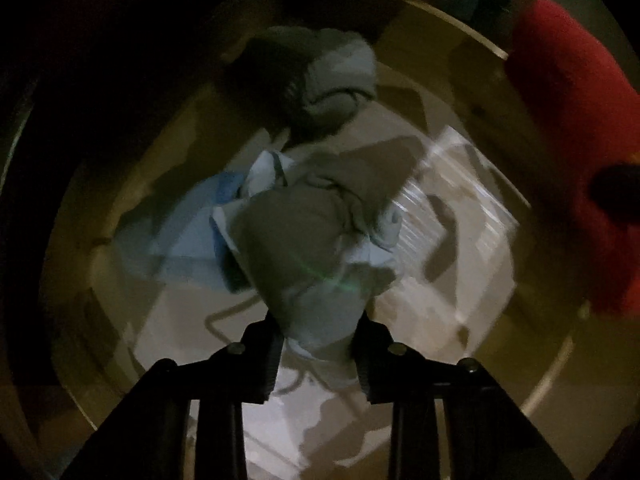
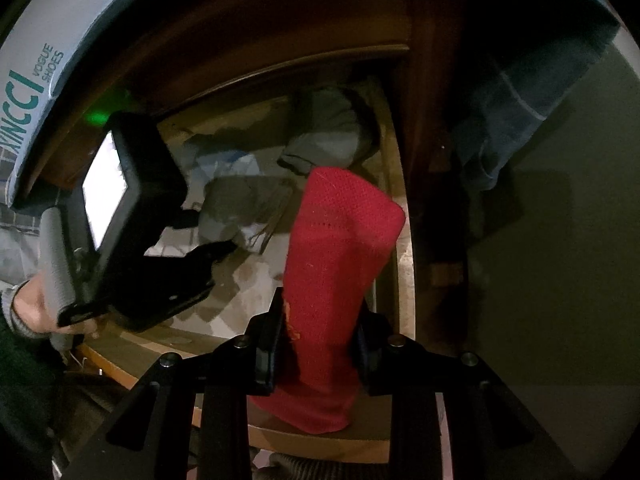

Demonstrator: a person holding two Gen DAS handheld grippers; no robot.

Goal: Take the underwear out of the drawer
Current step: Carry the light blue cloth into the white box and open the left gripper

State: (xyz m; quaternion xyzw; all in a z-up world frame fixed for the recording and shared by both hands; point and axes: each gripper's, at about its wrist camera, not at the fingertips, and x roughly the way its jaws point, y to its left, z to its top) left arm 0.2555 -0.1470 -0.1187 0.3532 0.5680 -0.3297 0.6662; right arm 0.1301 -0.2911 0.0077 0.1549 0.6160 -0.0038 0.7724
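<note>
My left gripper [image 1: 318,354] is shut on a bunched grey piece of underwear [image 1: 304,248] and holds it above the open wooden drawer [image 1: 132,184]. Another grey rolled garment [image 1: 336,80] lies at the drawer's back, and a light blue one [image 1: 192,236] lies to the left. My right gripper [image 2: 318,344] is shut on a red knit piece of underwear [image 2: 340,248] and holds it upright over the drawer's front right. The red piece also shows at the right of the left wrist view [image 1: 572,152]. The left gripper's body [image 2: 136,216] reaches into the drawer in the right wrist view.
A clear plastic packet [image 1: 460,200] lies on the drawer's pale floor at the right. A grey shoe box marked VINCCI [image 2: 48,60] stands above the drawer at the left. Blue folded cloth [image 2: 516,92] hangs at the upper right. The drawer's front rim [image 2: 304,440] runs below my right gripper.
</note>
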